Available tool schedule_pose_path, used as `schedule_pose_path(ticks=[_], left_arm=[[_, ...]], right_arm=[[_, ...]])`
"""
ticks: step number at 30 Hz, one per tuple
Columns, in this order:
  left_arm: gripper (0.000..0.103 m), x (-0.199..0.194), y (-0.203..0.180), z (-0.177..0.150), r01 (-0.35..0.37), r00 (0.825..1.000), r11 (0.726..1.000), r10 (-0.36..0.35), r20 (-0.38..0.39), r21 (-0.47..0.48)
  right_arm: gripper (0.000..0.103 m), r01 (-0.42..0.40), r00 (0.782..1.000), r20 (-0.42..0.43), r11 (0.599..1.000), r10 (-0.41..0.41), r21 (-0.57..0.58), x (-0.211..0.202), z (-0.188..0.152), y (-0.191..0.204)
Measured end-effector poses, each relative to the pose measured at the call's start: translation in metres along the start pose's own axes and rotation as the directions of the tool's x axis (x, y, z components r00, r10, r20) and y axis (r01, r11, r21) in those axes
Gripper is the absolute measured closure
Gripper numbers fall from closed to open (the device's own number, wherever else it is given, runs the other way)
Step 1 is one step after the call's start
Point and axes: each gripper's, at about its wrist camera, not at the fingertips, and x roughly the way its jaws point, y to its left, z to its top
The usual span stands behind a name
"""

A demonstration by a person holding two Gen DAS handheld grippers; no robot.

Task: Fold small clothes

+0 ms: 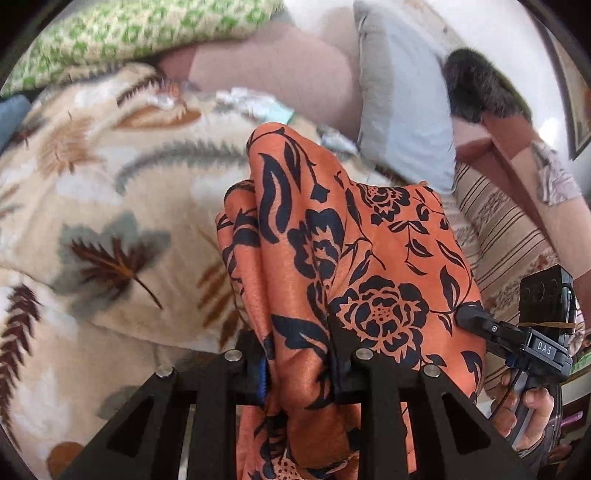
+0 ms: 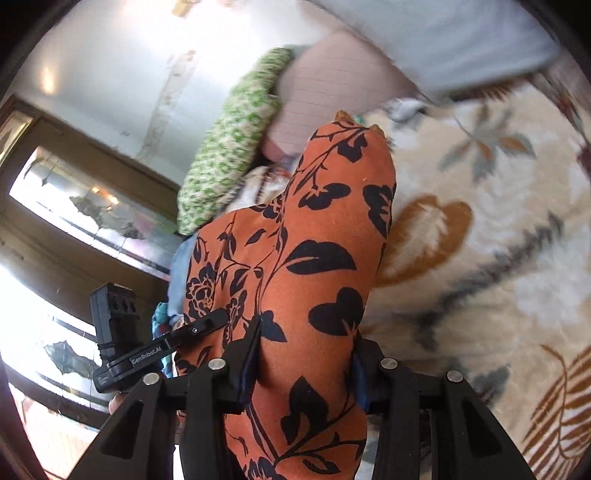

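An orange garment with a black flower print (image 1: pixel 369 258) hangs bunched between both grippers above the bed. My left gripper (image 1: pixel 301 369) is shut on a thick fold of it, and cloth spills over and under the jaws. My right gripper (image 2: pixel 306 369) is shut on another fold of the same garment (image 2: pixel 332 240), which rises in a hump ahead of the fingers. In the left wrist view the right gripper's finger (image 1: pixel 476 317) reaches into the cloth from the right, held by a hand (image 1: pixel 524 417). In the right wrist view the left gripper's finger (image 2: pixel 207 325) meets the cloth at lower left.
A cream blanket with leaf prints (image 1: pixel 110 221) covers the bed below. A green patterned pillow (image 1: pixel 129 33), a grey pillow (image 1: pixel 402 110) and a striped cushion (image 1: pixel 498 229) lie at the far side. A dark furry thing (image 1: pixel 476 85) sits behind. A wood-framed window (image 2: pixel 74 206) is at the left.
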Motion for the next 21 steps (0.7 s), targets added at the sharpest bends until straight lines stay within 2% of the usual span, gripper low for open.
schedule_pose_path(ticks=[7, 10, 15, 21], left_arm=[[0.076, 0.067, 0.018, -0.017, -0.061, 0.993, 0.997, 0.057, -0.103, -0.036], [0.076, 0.067, 0.019, -0.017, -0.051, 0.995, 0.998, 0.049, -0.089, -0.021], [0.074, 0.067, 0.010, -0.019, -0.088, 0.993, 0.996, 0.088, -0.080, 0.006], [0.070, 0.068, 0.006, -0.021, -0.121, 0.990, 0.992, 0.123, -0.070, 0.023]], right_arm=[[0.060, 0.070, 0.994, -0.084, 0.994, -0.063, 0.082, 0.042, -0.013, -0.063], [0.059, 0.084, 0.992, -0.100, 0.990, -0.073, 0.113, 0.053, -0.019, -0.081], [0.059, 0.105, 0.990, -0.100, 0.992, -0.097, 0.074, 0.053, -0.019, -0.078], [0.046, 0.161, 0.981, -0.120, 0.985, -0.153, 0.059, 0.056, -0.019, -0.071]])
